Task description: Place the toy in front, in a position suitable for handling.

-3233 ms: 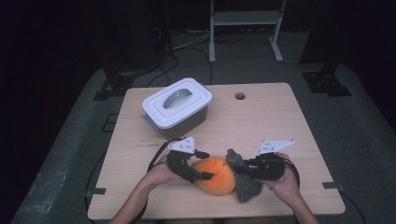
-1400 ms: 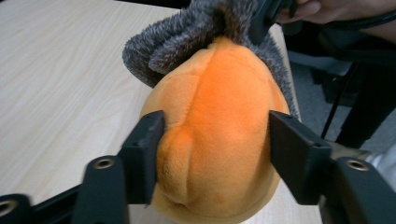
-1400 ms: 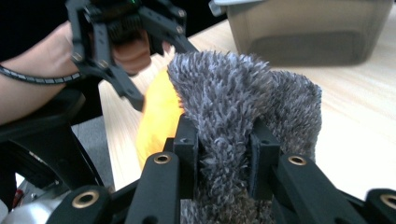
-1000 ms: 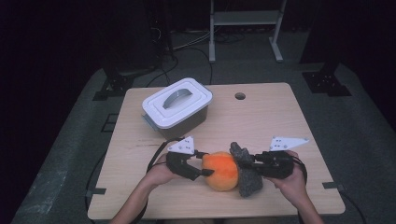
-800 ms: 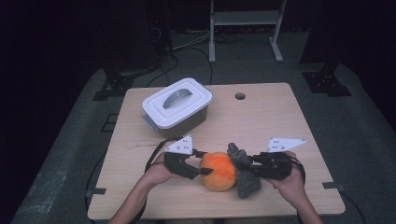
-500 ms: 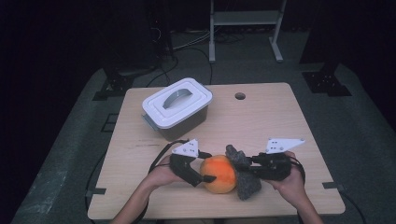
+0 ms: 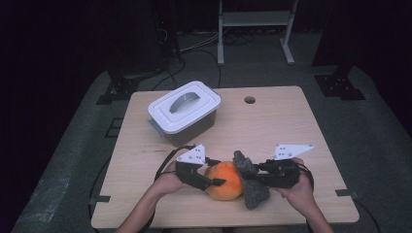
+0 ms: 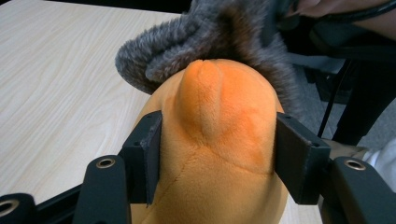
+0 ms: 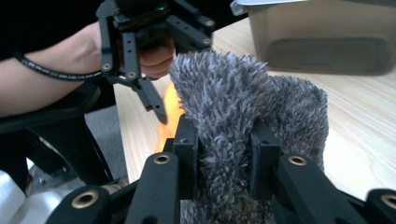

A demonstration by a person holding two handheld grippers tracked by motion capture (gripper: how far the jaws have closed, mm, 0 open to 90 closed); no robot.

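Light wood-grain table is sitting on grey carpet in a dark room, with a round cable hole near its far edge. White metal stand legs and black cables are lying on the floor behind.

A lidded plastic storage box with a white lid and grey handle is standing far left on the table, well apart from the hands.

The orange plush toy is resting near the front edge, centre, touching the grey furry plush just to its right.

Left gripper: jaws have just been closing, and its pads are pressing into both sides of the orange plush toy.

Right gripper: clenched tight, pinching a fold of the grey furry plush.
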